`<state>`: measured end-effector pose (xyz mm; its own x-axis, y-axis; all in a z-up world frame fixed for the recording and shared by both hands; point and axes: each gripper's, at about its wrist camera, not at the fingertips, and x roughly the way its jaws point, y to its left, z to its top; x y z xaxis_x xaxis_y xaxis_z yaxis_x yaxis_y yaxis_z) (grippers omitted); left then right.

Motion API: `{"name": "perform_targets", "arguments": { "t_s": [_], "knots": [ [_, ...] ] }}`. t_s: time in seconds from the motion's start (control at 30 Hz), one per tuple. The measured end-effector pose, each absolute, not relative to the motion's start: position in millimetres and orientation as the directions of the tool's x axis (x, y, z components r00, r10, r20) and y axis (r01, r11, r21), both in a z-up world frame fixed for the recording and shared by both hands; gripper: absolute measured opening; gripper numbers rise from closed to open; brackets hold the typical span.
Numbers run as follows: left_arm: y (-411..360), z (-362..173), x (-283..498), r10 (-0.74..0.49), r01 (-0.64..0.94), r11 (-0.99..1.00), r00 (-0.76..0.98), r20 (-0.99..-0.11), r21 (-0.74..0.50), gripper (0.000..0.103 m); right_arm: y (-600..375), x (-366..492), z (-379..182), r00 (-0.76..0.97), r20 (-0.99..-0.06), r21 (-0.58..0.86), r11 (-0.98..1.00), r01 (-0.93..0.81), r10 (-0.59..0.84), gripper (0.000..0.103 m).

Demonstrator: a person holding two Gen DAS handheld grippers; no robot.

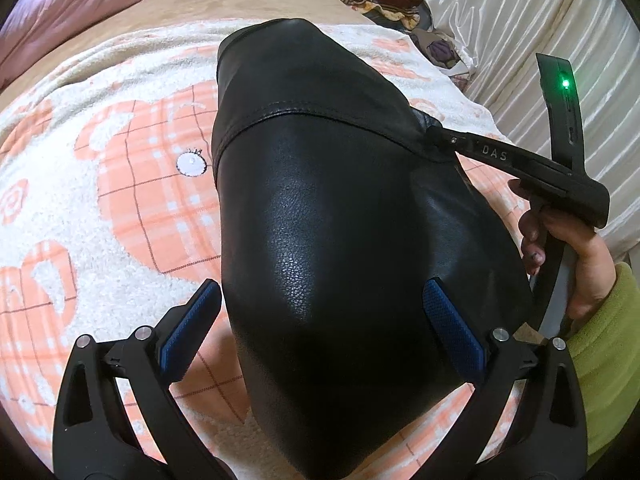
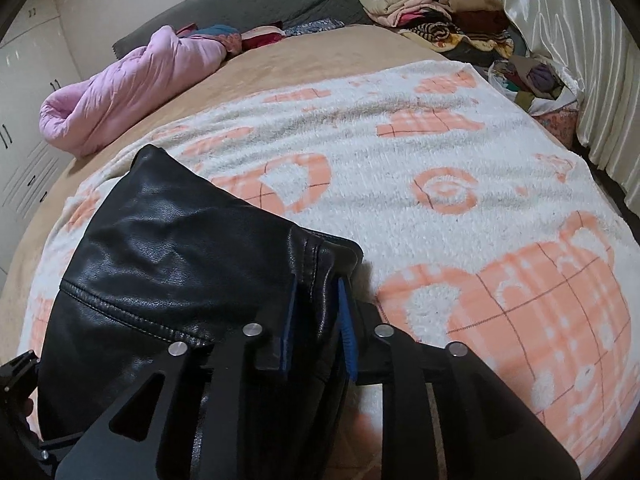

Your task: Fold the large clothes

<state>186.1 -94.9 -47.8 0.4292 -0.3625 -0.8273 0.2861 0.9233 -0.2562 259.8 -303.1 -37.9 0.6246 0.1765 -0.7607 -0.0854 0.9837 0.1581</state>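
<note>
A black leather garment [image 1: 320, 208] lies on a white and orange blanket [image 1: 120, 168] on the bed. My left gripper [image 1: 322, 296] is open, its blue pads spread either side of the garment's near part, just above it. My right gripper [image 2: 318, 284] is shut on the garment's right edge [image 2: 316, 264], with leather bunched between the blue pads. It also shows in the left wrist view [image 1: 430, 134], pinching the garment's right side, held by a hand in a green sleeve. In the right wrist view the garment [image 2: 168, 248] spreads to the left.
A pink quilt [image 2: 120, 92] lies at the bed's far left. A pile of clothes [image 2: 436, 12] sits at the far right corner. A white curtain [image 2: 580, 52] hangs along the right side. The blanket [image 2: 460, 184] stretches to the right of the garment.
</note>
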Motion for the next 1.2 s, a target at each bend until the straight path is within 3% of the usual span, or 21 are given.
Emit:
{"name": "perform_targets", "arguments": {
  "t_s": [0.13,0.23,0.3,0.37,0.63,0.87,1.2],
  "knots": [
    [-94,-47,186,-0.359,0.283,0.925,0.429,-0.829,-0.254,0.095,-308,257,-32,0.627,-0.757,0.178,0.981,-0.072,0.184,0.032],
    [-94,-45,185,-0.35,0.285,0.927,0.435,-0.83,-0.242,0.095,-313,251,-24,0.63,-0.75,0.211,0.976,-0.057,0.198,0.05],
    [-95,-45,185,-0.351,0.283,0.927,0.435,-0.829,-0.245,0.095,-314,246,-21,0.633,-0.741,0.238,0.969,-0.063,0.223,0.052],
    [-95,-44,185,-0.351,0.282,0.928,0.435,-0.829,-0.245,0.095,-314,238,-16,0.638,-0.733,0.249,0.966,-0.072,0.237,0.062],
    [-96,-41,186,-0.341,0.272,0.932,0.442,-0.83,-0.238,0.095,-306,209,-8,0.635,-0.721,0.265,0.957,-0.117,0.277,0.083],
    [-98,-33,184,-0.331,0.269,0.936,0.445,-0.832,-0.228,0.094,-305,198,-13,0.619,-0.742,0.259,0.961,-0.093,0.259,0.086],
    [-101,-12,174,-0.311,0.278,0.941,0.478,-0.821,-0.194,0.094,-310,170,12,0.671,-0.696,0.258,0.961,-0.099,0.256,0.095]
  ]
}}
